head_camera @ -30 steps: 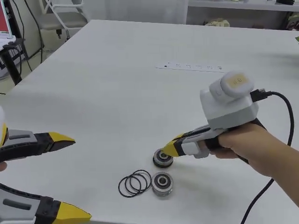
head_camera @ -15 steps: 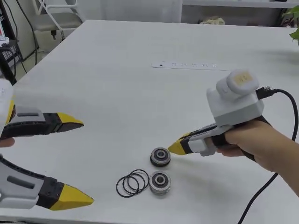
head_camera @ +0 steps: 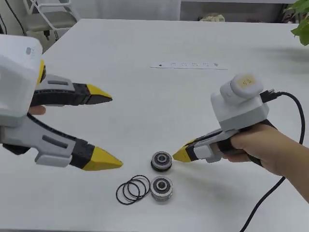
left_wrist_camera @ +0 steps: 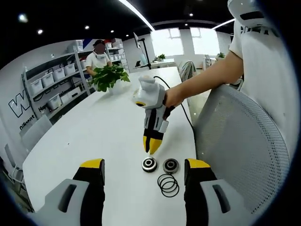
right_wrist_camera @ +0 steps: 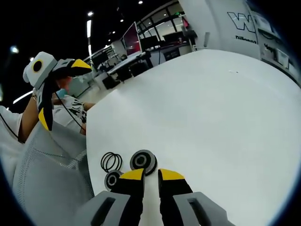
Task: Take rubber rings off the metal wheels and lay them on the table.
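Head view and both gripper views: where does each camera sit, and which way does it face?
Head view: on the headset, looking forward and down at the table; the open left tongs, the right tongs and the hand holding them show.
Left gripper view: on the left tongs, looking across the table at the right tongs; the right arm and torso show.
Right gripper view: on the right tongs, low, facing the left tongs; the left arm shows.
Shared: all three see both metal wheels and the rubber rings.
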Demonstrator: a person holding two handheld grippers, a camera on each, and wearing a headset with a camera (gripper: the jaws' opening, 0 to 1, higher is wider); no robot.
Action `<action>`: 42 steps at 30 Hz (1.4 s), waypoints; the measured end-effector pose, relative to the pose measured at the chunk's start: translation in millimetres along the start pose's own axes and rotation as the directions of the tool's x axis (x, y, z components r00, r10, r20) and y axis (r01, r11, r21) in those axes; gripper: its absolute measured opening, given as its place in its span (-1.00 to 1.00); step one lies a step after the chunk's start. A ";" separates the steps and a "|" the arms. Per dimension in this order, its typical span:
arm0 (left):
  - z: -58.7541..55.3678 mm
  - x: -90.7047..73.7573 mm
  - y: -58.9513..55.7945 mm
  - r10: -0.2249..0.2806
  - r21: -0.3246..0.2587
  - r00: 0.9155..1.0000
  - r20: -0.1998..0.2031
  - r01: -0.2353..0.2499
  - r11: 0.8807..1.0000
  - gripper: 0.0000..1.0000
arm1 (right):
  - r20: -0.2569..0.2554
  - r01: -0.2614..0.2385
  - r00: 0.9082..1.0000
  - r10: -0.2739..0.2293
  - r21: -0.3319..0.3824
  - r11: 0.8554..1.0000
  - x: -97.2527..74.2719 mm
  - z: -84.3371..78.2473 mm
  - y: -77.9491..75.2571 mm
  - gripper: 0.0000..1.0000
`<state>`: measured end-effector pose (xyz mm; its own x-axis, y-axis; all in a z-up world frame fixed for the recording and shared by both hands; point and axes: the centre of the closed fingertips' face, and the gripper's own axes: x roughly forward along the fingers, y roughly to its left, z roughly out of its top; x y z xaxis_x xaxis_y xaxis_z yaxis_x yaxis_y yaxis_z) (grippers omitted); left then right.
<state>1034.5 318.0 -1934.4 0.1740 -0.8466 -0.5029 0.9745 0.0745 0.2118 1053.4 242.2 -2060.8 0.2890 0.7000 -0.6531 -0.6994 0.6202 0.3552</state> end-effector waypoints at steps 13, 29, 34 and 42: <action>9.0 59.1 11.8 -0.023 -0.017 0.996 0.088 0.025 1.000 0.05 | -0.001 -0.006 1.000 0.006 -0.005 1.000 0.7 -2.9 1.5 -0.84; -51.0 106.1 12.4 0.027 -0.067 0.999 -0.018 -0.028 0.997 -0.36 | -0.016 -0.011 1.000 0.011 -0.008 1.000 3.6 -7.6 -1.5 -0.84; -60.0 111.2 3.5 0.003 -0.107 1.000 -0.019 -0.005 0.994 -0.37 | -0.026 -0.015 1.000 0.015 -0.010 1.000 6.4 -9.4 -3.3 -0.84; -68.2 120.0 -3.8 -0.022 -0.144 1.000 -0.017 0.020 0.989 -0.44 | -0.044 -0.037 0.998 0.036 -0.039 0.999 10.5 -12.7 0.2 -0.76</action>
<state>1061.3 252.1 -2052.7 0.1545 -0.8391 -0.5215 0.9880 0.1331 0.0786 1048.0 245.2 -2076.1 0.2347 0.7052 -0.6690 -0.7347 0.5793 0.3529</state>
